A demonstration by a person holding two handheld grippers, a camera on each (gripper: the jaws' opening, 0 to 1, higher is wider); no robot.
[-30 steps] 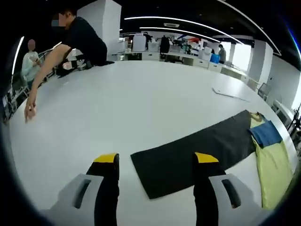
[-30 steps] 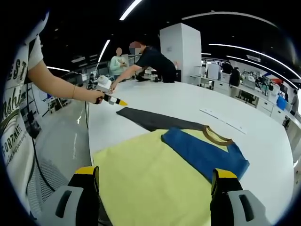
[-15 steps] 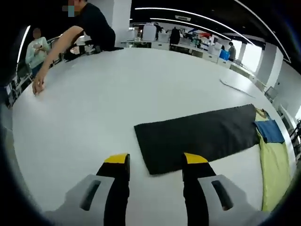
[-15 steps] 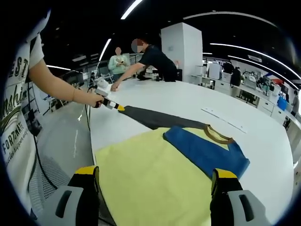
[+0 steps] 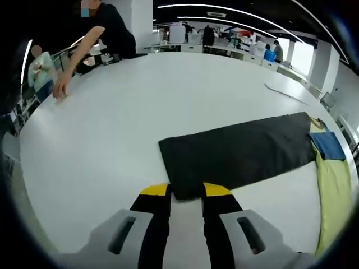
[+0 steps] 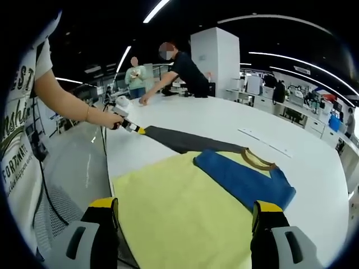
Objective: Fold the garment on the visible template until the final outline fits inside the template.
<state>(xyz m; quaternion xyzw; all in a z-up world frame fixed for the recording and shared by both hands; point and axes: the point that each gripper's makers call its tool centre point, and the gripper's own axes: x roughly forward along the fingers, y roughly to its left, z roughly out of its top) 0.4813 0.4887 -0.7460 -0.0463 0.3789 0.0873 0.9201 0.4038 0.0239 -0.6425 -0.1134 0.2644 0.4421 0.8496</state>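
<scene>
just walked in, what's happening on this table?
A person works two handheld grippers on a white table. The left gripper, jaws nearly shut, is at the near corner of a dark template; whether it grips the cloth can't be told. The right gripper, jaws wide open, hovers over a yellow garment with a blue sleeve folded across it. The garment overlaps the template's far end.

White printed tee [image 6: 22, 106], possibly a bracelet [image 6: 87, 112].
</scene>
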